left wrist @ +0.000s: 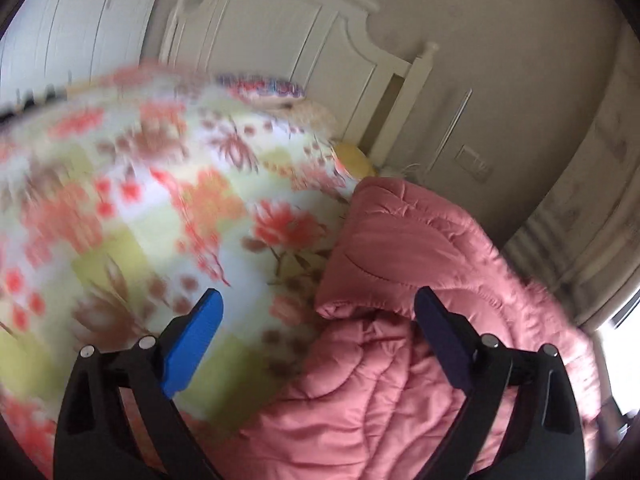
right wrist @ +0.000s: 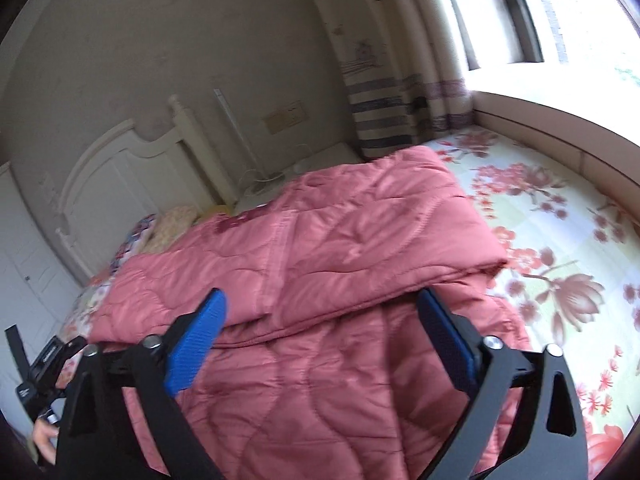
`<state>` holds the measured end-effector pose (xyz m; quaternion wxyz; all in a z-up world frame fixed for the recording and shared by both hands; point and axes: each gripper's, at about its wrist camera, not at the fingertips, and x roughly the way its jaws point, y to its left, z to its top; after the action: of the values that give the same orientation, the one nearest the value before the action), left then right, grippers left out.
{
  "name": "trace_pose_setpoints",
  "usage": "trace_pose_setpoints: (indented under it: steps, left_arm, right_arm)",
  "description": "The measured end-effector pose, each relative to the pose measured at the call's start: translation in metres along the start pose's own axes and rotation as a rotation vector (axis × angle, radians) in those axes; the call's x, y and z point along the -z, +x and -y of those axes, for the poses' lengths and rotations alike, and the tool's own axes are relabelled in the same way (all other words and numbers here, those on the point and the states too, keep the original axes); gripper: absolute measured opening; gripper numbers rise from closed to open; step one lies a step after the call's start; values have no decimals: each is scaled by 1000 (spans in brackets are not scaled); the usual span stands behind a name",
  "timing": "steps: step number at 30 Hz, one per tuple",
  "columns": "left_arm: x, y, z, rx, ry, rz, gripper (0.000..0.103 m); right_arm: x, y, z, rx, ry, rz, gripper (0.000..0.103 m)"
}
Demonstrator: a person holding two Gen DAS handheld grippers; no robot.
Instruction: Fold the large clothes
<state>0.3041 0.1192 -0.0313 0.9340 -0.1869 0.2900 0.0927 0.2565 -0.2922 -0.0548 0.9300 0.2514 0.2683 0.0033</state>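
Pink quilted coat [right wrist: 340, 280] lies part-folded on the bed [right wrist: 560, 240]; both grippers, left gripper [left wrist: 316, 304] and right gripper [right wrist: 320, 308], have fingers spread, holding nothing. Next probably grabbing an edge for another fold.

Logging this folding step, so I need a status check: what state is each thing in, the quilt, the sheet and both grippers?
Quilt: pink, lying on the bed, one layer folded over the rest, not held.
Sheet: floral, spread flat beside the quilt.
Left gripper: open, fingers empty, above the quilt's edge.
Right gripper: open, nothing gripped, over the quilt.
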Motion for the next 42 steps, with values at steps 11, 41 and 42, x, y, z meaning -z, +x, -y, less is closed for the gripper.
trace_pose_setpoints:
  steps: [11, 41, 42]
  left_arm:
    - [10, 20, 13, -23, 19, -69, 98]
    - [7, 24, -14, -104, -109, -72, 98]
    - [7, 24, -13, -105, -104, -70, 98]
  right_arm:
    - [-12, 92, -35, -133, 129, -378, 80]
    - [-46, 37, -31, 131, -8, 38, 66]
    - [-46, 34, -43, 138, -74, 61, 66]
